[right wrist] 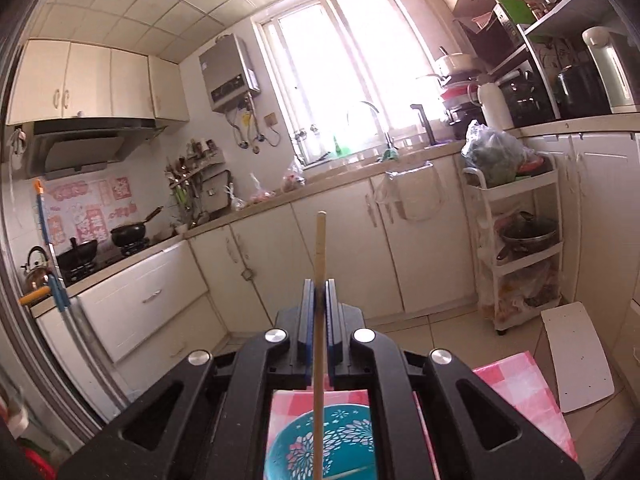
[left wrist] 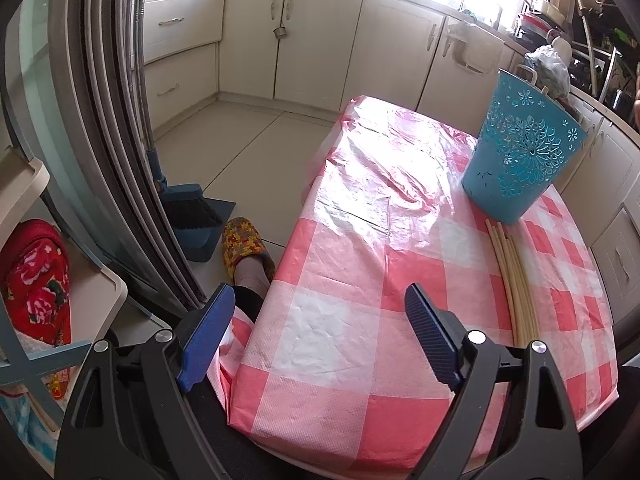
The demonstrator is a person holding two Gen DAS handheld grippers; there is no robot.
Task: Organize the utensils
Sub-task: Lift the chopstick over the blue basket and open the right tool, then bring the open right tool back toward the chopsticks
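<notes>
Right hand-held gripper (right wrist: 319,294) pinches a chopstick (right wrist: 320,248); left hand-held gripper (left wrist: 320,320) gapes wide.

The left wrist view sits low at the near edge of the pink-and-white checked plastic tablecloth (left wrist: 340,280), facing along it toward the cream kitchen cabinets (left wrist: 312,40). The right wrist view is raised above the table, facing level toward the bright window (right wrist: 344,64), looking steeply down at its bottom edge. Both share the perforated turquoise plastic basket (left wrist: 520,152) (right wrist: 340,440), tablecloth and cabinets.
</notes>
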